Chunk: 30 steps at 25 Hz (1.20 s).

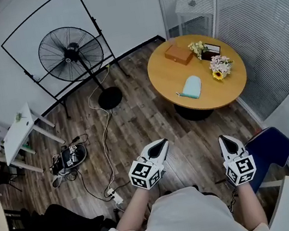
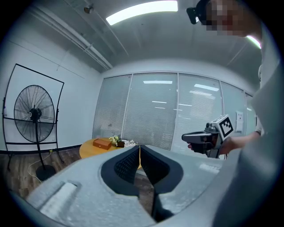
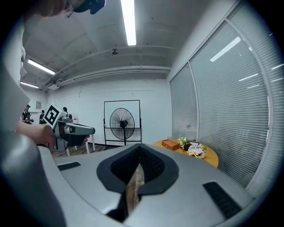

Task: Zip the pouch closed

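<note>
A light-blue pouch (image 1: pixel 191 87) lies on the round wooden table (image 1: pixel 162 76), at its near side. Both grippers hang in the air well short of the table, above the wood floor. My left gripper (image 1: pixel 163 143) is shut with nothing in it, its tips (image 2: pixel 139 147) meeting. My right gripper (image 1: pixel 223 139) is likewise shut and empty, tips (image 3: pixel 140 146) together. In the left gripper view the right gripper (image 2: pixel 202 138) shows at the right; in the right gripper view the left gripper (image 3: pixel 75 130) shows at the left. The pouch is hidden in both gripper views.
On the table stand a brown box (image 1: pixel 178 54), a flower arrangement (image 1: pixel 220 65) and a small plant (image 1: pixel 197 48). A standing fan (image 1: pixel 71 54) with its black frame is at the left, cables (image 1: pixel 106 146) run over the floor. A blue chair (image 1: pixel 270 152) is at my right.
</note>
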Each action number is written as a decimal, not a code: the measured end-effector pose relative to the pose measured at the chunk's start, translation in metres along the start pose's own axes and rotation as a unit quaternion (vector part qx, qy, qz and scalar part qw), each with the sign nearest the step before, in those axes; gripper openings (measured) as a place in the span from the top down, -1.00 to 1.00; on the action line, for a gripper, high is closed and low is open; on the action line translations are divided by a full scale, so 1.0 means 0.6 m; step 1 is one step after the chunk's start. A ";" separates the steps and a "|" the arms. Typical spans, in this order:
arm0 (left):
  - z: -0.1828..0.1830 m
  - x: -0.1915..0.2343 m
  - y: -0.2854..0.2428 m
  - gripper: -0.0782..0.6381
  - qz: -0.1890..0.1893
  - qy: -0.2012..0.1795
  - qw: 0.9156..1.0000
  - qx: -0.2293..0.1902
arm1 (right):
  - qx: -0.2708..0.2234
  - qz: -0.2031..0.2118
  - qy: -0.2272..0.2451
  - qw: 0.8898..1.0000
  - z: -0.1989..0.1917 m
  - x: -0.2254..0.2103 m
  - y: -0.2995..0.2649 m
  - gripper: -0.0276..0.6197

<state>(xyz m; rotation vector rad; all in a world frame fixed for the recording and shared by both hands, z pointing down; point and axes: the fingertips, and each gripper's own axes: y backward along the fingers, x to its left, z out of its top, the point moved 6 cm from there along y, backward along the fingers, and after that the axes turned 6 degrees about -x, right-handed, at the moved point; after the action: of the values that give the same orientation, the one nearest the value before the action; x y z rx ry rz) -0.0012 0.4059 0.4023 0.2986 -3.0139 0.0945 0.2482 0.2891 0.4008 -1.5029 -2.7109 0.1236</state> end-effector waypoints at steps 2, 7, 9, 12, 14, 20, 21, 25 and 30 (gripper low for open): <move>-0.004 -0.005 -0.007 0.73 0.004 0.001 1.000 0.000 | -0.002 0.005 0.000 1.000 -0.002 -0.011 -0.001 0.90; -0.009 -0.023 -0.033 0.73 0.007 0.004 1.000 0.002 | -0.004 0.025 -0.004 1.000 -0.007 -0.046 -0.004 0.85; -0.010 -0.032 -0.038 0.72 0.010 0.008 1.000 -0.001 | -0.003 0.031 -0.005 1.000 -0.009 -0.056 -0.002 0.79; -0.014 -0.045 -0.043 0.54 0.018 0.016 1.000 -0.003 | -0.003 0.036 -0.006 0.999 -0.013 -0.071 0.006 0.75; -0.019 -0.051 -0.047 0.45 0.024 0.021 1.000 -0.001 | -0.004 0.039 -0.009 0.999 -0.017 -0.082 0.008 0.75; -0.031 -0.059 -0.052 0.42 0.036 0.028 0.999 0.004 | -0.001 0.042 -0.018 0.999 -0.031 -0.102 0.005 0.75; -0.033 -0.059 -0.053 0.42 0.038 0.028 0.999 0.005 | -0.002 0.042 -0.018 0.999 -0.032 -0.104 0.003 0.75; -0.039 -0.049 -0.056 0.42 0.043 0.032 0.999 0.007 | 0.000 0.046 -0.014 0.999 -0.035 -0.103 -0.010 0.75; -0.041 -0.030 -0.067 0.42 0.039 0.039 0.998 0.006 | 0.011 0.043 -0.013 0.999 -0.040 -0.104 -0.027 0.75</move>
<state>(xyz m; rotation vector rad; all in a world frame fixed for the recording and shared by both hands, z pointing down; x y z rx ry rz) 0.0271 0.3719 0.4263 0.1730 -2.9484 0.1293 0.2694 0.2287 0.4263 -1.6223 -2.6554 0.1769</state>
